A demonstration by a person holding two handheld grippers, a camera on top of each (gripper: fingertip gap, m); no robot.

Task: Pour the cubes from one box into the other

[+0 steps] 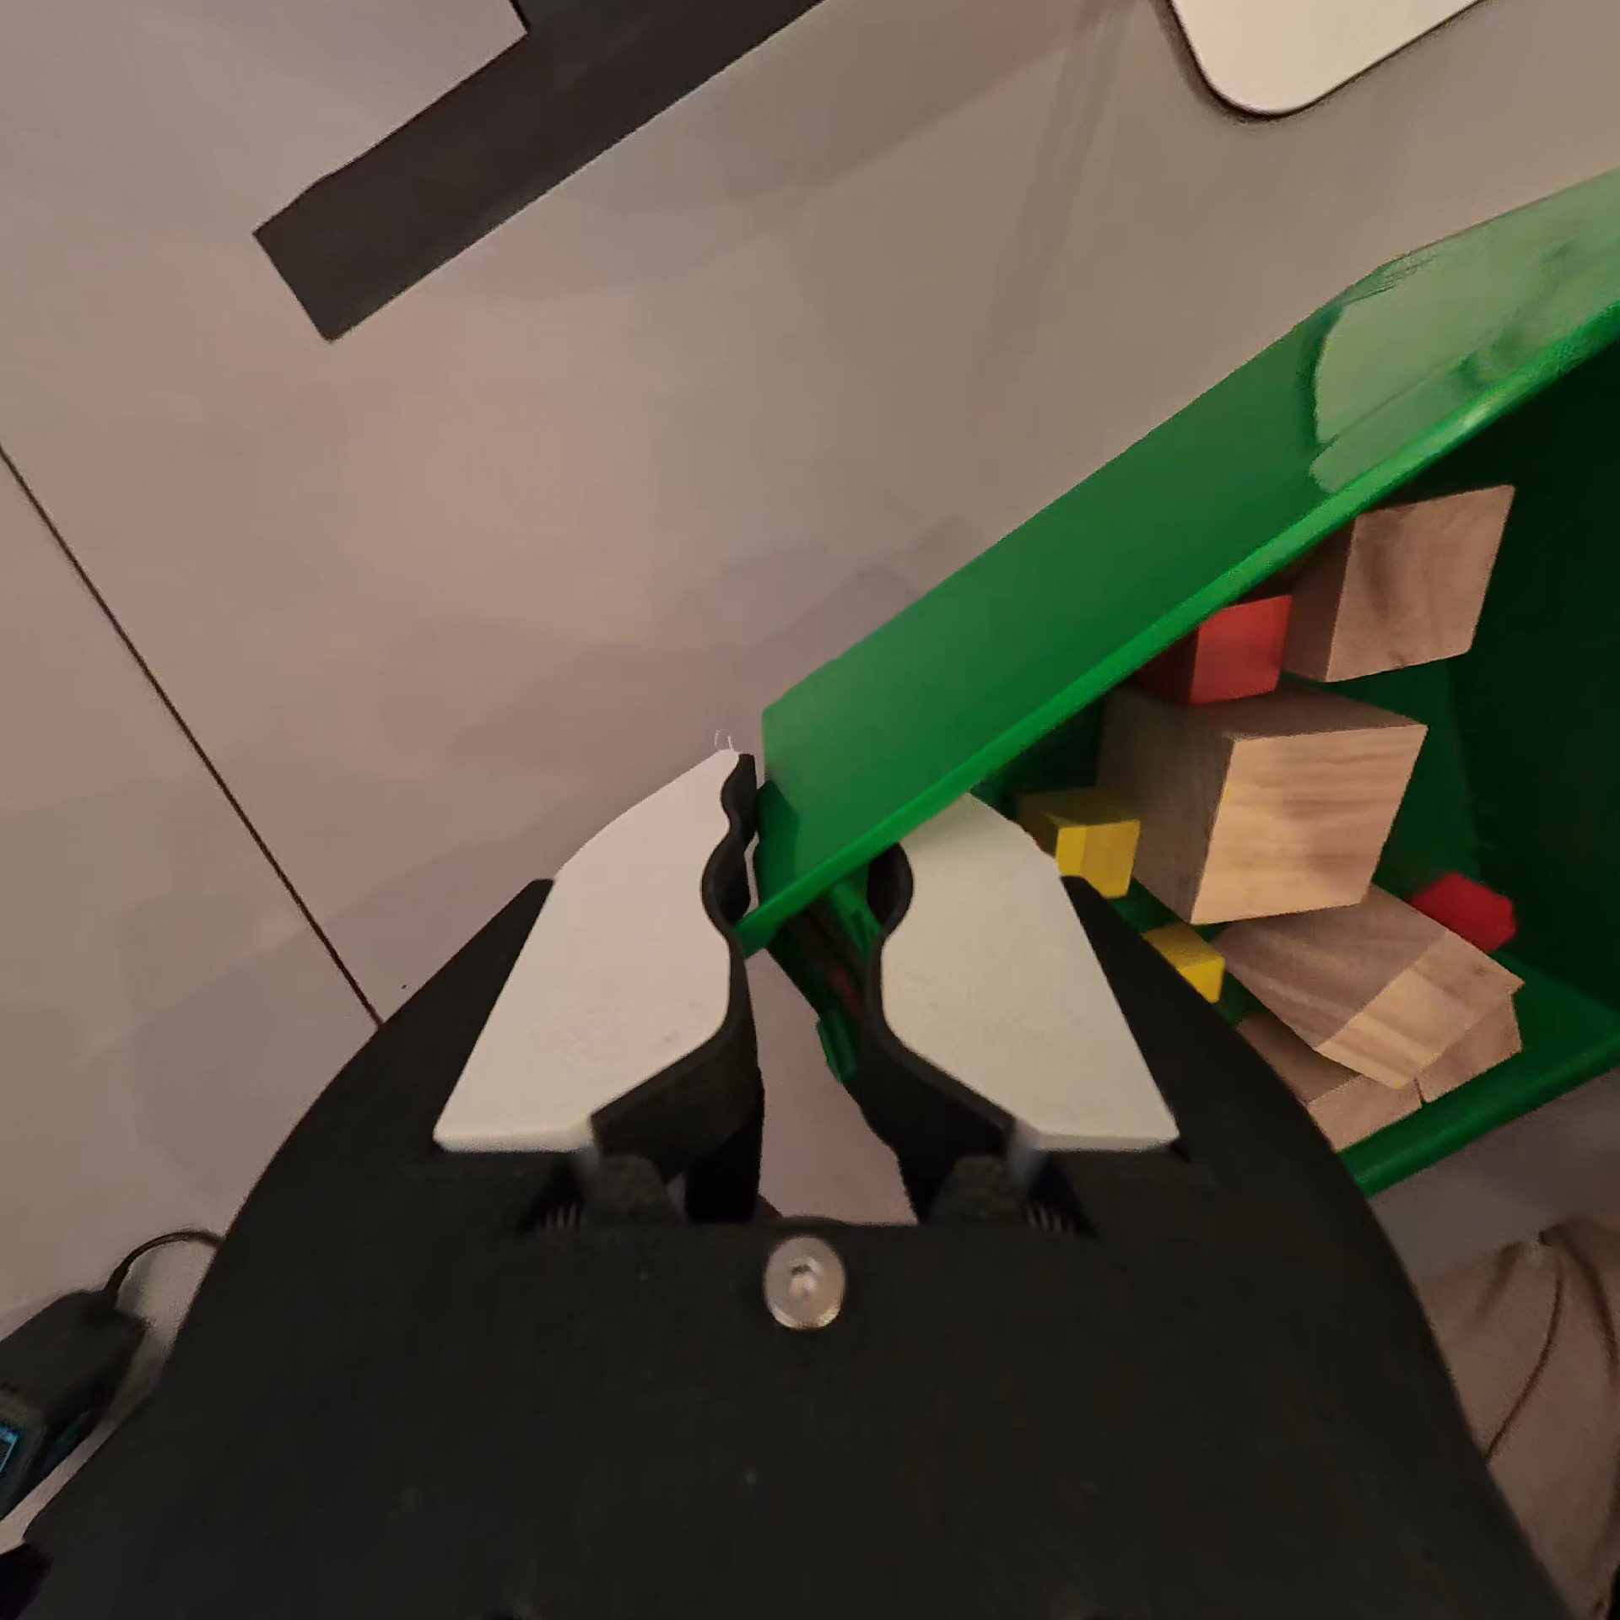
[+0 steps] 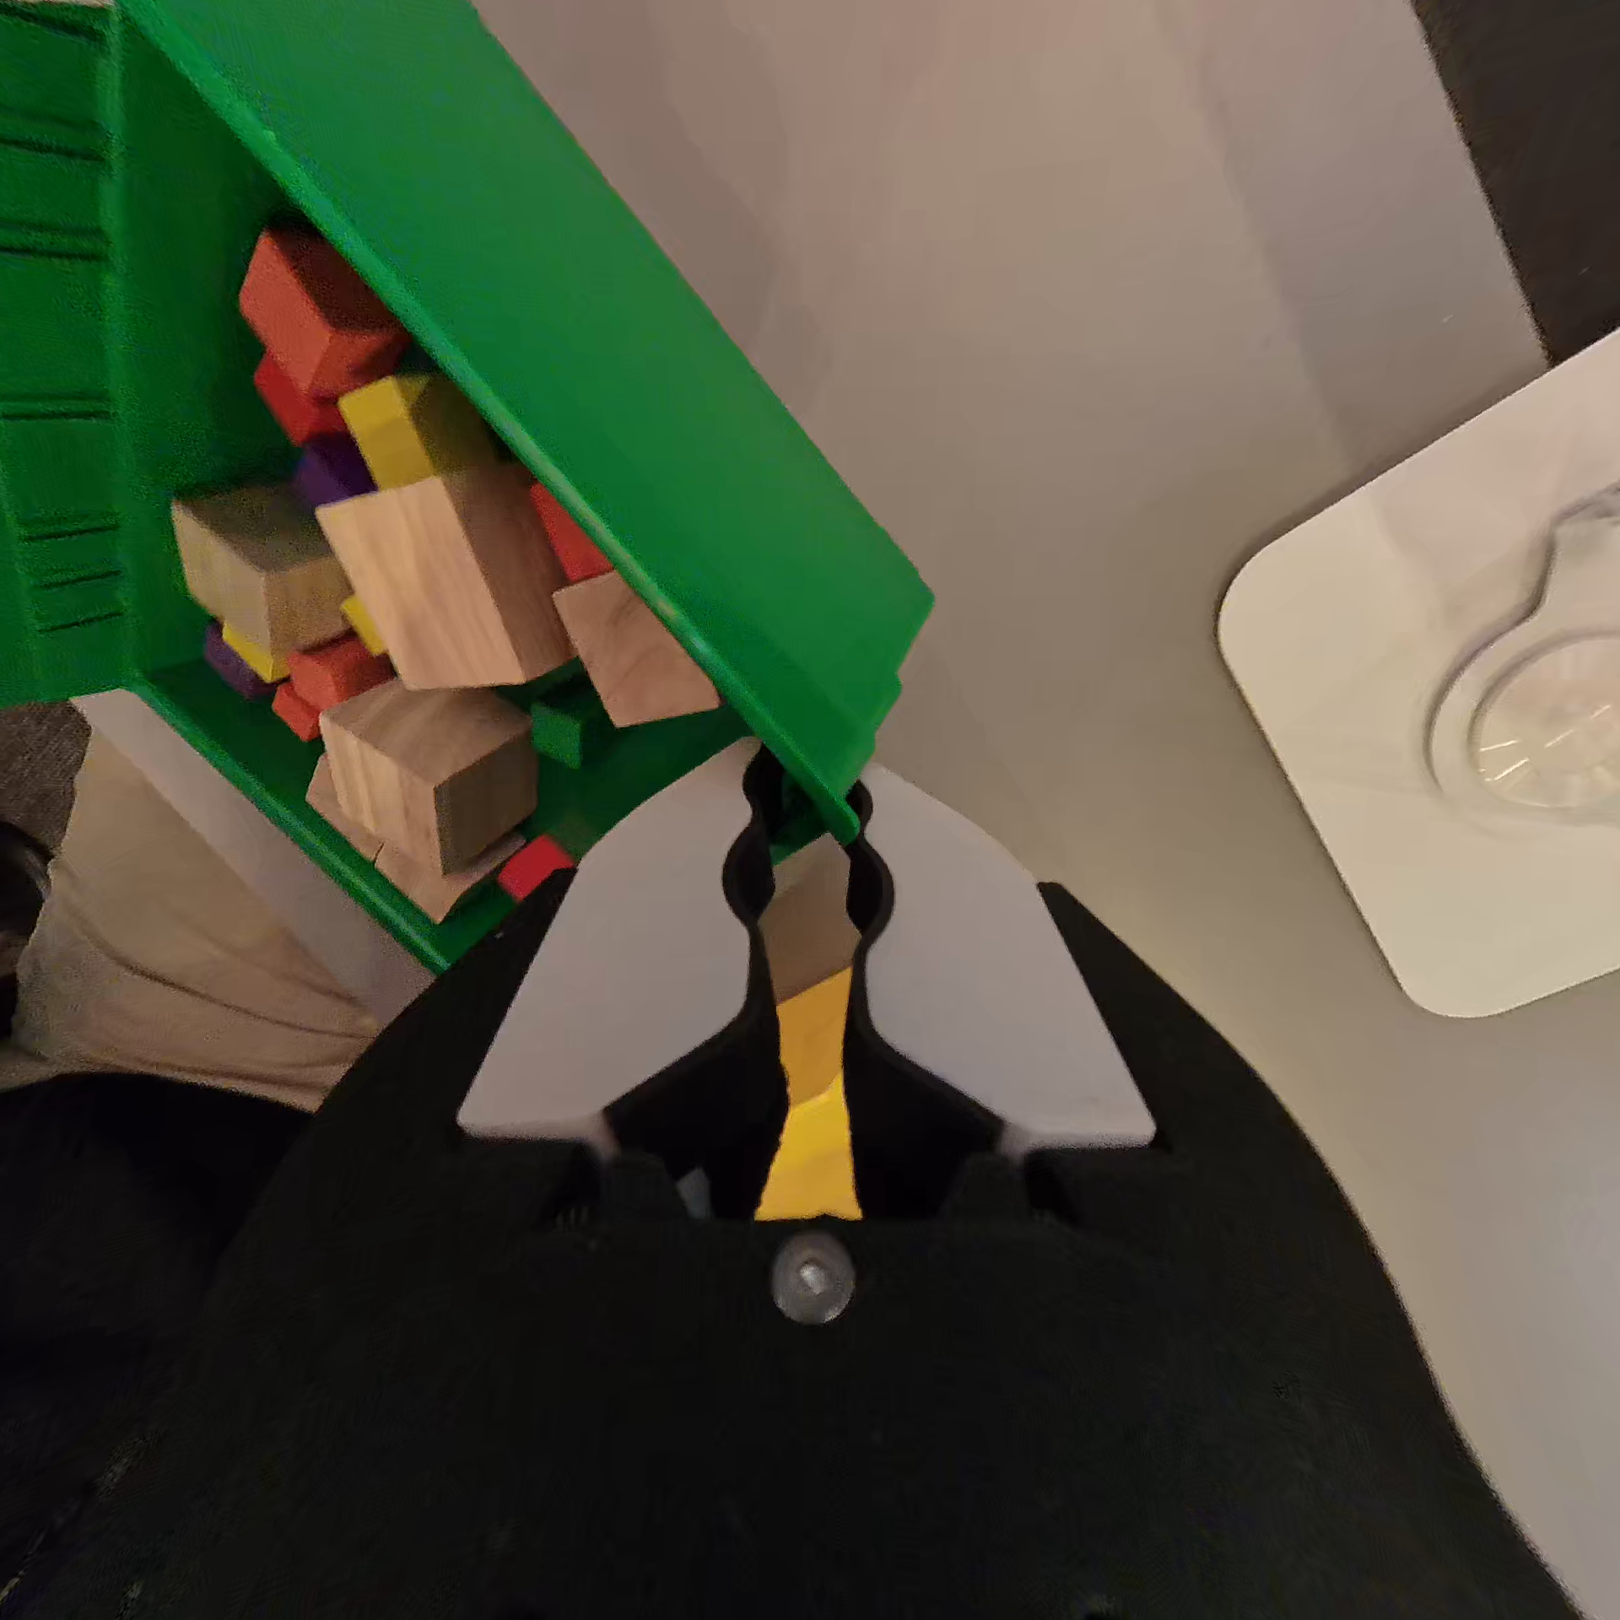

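Both jaws clamp green box (image 1: 1096, 614) walls.

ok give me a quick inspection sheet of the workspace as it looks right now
surface: pale grey table with a thin seam line and a dark strip.
job's things: green box, tilted, holds plain wooden cubes and small red, yellow and purple cubes; the other box is not in view.
clutter: white rounded tray carrying a clear plastic piece.
grippers: left gripper shut on the green box's wall; right gripper shut on its opposite wall.
cables: black cable to a small dark device at the table's edge.
surroundings: beige fabric below the box.
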